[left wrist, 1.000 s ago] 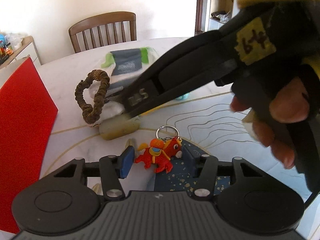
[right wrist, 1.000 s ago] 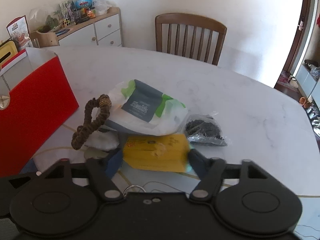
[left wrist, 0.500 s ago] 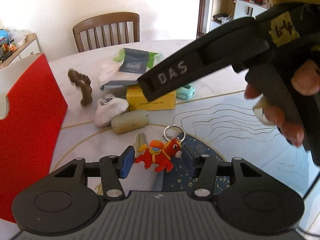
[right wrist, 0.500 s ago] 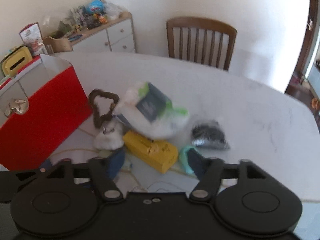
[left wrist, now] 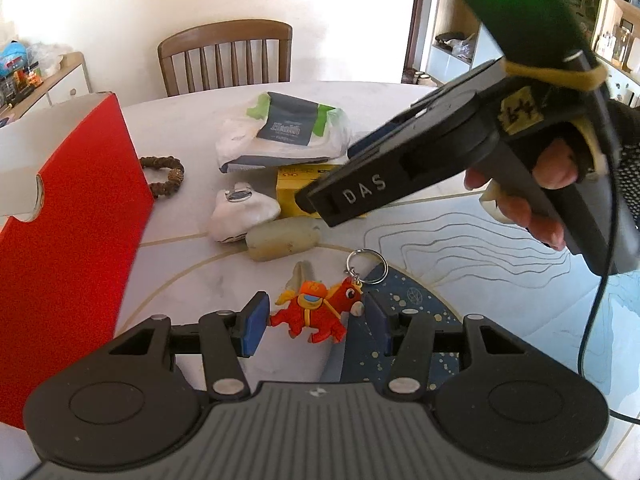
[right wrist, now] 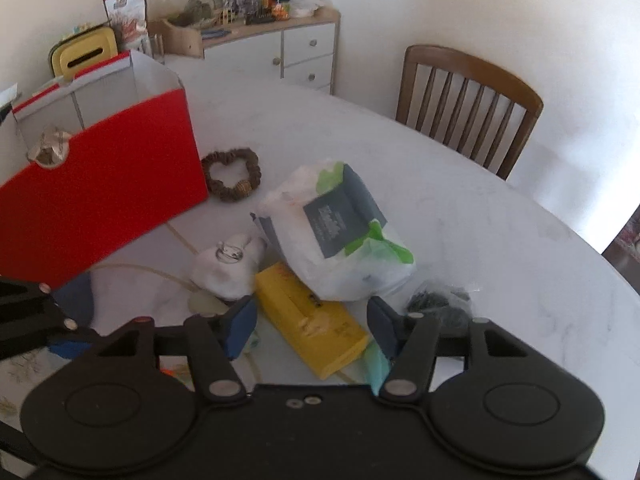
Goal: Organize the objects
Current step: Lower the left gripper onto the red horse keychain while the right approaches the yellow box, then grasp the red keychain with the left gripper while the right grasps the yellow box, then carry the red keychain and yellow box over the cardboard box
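The left tool [left wrist: 314, 322] held a red horse keyring [left wrist: 318, 312] between its blue pads, just above the desk [left wrist: 460, 248]; the toy's tail end met the left pad and its nose the right one, with the metal ring hanging past the nose. Whether the toy's feet touched the desk could not be told.

The right tool [right wrist: 312, 322] stood part open with nothing gripped, its jaws having just been closing a little. A yellow box [right wrist: 316, 332] lay slantwise on the desk below the gap, its far end tucked under a white wipes pack [right wrist: 340, 240]. In the left wrist view the right tool's black body covered most of that box.

A brown bead bracelet [right wrist: 232, 174] lay just beside the red box [right wrist: 100, 188]. A dark packet [right wrist: 438, 306] and something pale green were half hidden behind the right finger. A white pouch [left wrist: 242, 216] and a beige lump [left wrist: 282, 238] lay nearby. The red box's inside was only partly seen.
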### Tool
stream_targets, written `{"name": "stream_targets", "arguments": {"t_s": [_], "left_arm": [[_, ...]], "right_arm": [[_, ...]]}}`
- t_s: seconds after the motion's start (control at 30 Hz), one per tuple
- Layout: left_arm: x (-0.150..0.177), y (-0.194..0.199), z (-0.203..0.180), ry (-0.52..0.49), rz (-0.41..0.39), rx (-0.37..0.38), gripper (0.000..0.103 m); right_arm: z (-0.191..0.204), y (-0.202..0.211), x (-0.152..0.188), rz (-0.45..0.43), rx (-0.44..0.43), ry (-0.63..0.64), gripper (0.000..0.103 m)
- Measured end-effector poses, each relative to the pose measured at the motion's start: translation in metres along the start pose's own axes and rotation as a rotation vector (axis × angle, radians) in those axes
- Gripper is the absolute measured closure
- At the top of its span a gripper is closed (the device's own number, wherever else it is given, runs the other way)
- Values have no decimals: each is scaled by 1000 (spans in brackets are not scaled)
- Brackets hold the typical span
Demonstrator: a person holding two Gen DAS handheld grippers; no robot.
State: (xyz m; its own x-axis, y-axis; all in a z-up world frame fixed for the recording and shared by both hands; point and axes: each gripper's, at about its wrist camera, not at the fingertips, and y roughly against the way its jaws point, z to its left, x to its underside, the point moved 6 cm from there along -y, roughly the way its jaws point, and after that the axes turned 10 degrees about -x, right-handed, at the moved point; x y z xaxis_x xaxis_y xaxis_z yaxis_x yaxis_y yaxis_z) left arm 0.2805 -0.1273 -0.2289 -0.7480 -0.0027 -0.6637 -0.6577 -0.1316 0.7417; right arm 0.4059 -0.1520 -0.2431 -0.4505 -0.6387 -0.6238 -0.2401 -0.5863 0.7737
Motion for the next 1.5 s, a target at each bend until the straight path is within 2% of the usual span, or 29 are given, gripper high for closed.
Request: {"name": "stream_targets", "arguments": {"t_s": [0.1, 0.3, 0.43, 0.8, 1.03, 1.23, 1.5], "left_arm": [[-1, 1, 1, 6, -1, 0, 51], [-1, 1, 0, 2, -1, 0, 51], [-1, 2, 1, 2, -3, -1, 51], [-2, 21, 11, 11, -17, 8, 52], [2, 46, 26, 45, -29, 18, 52], [5, 76, 51, 99, -46, 33, 52], [-6, 128, 99, 138, -99, 66, 52]], "right_arm": [[-4, -3, 1, 10, -22, -2, 45], [-5, -4, 15, 36, -65, -30, 67], [-1, 3, 21, 20, -52, -60, 74], [12, 39, 48, -30, -9, -228, 75], [35, 75, 56, -91, -13, -302, 75], [65, 97, 47, -124, -15, -296, 75], [111, 114, 14, -160, -53, -248, 75]]}}
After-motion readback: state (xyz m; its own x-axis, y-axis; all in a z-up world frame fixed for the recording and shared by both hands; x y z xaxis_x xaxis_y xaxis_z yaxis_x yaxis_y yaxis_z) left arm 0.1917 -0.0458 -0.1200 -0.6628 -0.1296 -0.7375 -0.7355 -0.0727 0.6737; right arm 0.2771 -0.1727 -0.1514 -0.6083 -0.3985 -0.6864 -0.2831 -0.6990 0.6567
